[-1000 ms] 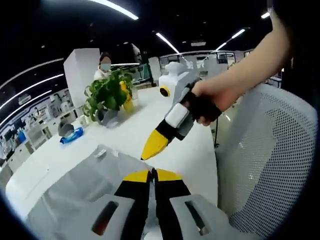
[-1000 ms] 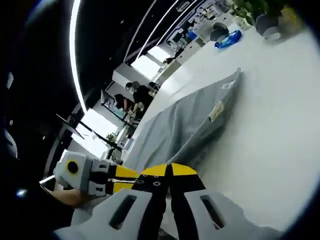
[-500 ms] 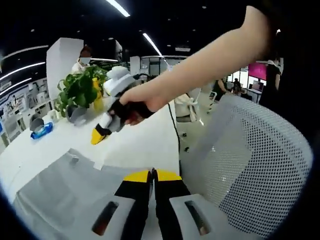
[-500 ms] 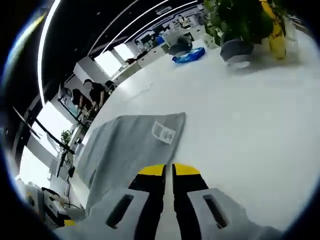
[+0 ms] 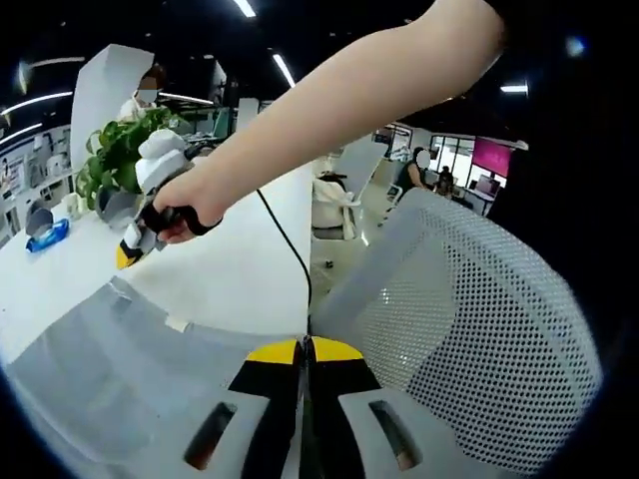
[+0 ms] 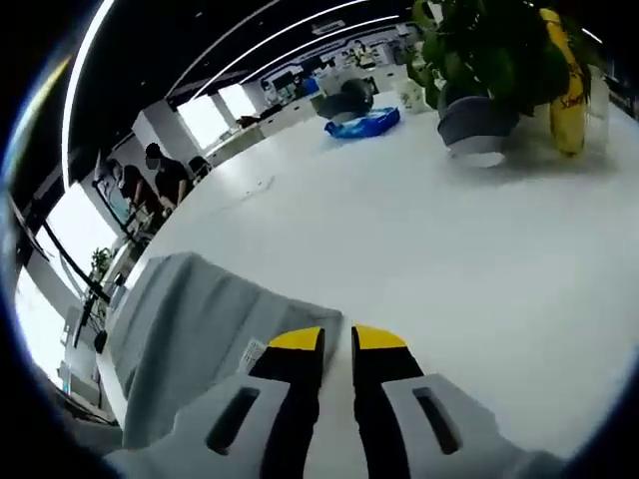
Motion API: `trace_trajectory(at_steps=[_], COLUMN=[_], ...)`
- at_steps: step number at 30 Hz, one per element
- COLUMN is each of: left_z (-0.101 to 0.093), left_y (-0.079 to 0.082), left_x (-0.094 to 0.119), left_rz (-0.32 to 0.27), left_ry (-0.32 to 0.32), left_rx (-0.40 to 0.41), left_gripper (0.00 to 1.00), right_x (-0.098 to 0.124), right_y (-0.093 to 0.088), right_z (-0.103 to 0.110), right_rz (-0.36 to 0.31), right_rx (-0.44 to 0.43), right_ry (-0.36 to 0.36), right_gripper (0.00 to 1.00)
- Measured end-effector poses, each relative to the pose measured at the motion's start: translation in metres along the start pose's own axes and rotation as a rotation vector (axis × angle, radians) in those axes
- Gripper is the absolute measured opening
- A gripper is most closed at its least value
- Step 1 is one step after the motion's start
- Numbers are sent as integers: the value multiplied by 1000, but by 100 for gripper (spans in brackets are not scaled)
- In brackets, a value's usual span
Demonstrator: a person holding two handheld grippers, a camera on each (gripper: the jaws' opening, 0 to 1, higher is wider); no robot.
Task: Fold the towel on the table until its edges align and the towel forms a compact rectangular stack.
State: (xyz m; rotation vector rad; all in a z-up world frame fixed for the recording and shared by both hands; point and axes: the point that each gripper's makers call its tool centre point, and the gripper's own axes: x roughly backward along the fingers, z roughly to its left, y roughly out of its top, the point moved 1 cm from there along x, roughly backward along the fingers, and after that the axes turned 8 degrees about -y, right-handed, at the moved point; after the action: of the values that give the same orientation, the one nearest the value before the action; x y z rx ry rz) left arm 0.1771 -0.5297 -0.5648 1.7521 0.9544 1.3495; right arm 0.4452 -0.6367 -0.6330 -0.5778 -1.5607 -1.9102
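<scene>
A: In the left gripper view, our left hand-held gripper (image 5: 305, 351) has its jaws pressed together over the towel (image 5: 110, 359) at the desk's (image 5: 230, 279) near edge. We cannot tell if it pinches cloth.

B: In the right gripper view, our right hand-held gripper (image 6: 337, 341) has swung over to the towel's corner (image 6: 190, 319), jaws slightly apart, holding nothing. We think another fold is starting.

Plant: leafy green potted plant (image 6: 477, 60) in a grey pot.
Bottle: yellow bottle (image 6: 567, 85) beside the plant.
Packet: blue packet (image 6: 363, 122) further back.
Chair: white mesh chair (image 5: 469, 329).
</scene>
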Motion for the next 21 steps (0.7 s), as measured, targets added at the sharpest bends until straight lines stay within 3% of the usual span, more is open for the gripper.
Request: trace_trajectory(at_steps=[4,7,13,15,19,21], left_z=[-2,-3,-4,-5,-6,-6], left_y=[4,2,-4,-4,-4,-6], left_x=[-1,-3,-5,-5,-5,-5], left_rz=[-40,-19,8,10,11,16], left_ry=[-20,-11,-13,-16,-16,-22], left_rx=[118,87,75,76,73,77], left_gripper=[2,2,2,2,3,3], right_x=[-13,-13,-10,-8,-5,-3], right_y=[-3,-5,-11,-11,-9,-5], right_z=[6,-1,2,-1,3,16], right_rz=[11,1,6,11,5,-35], right_rx=[71,178,190,207,154,45], right_ry=[4,-74,-69,-85,-62,5], right_gripper=[10,0,3,9,9,9])
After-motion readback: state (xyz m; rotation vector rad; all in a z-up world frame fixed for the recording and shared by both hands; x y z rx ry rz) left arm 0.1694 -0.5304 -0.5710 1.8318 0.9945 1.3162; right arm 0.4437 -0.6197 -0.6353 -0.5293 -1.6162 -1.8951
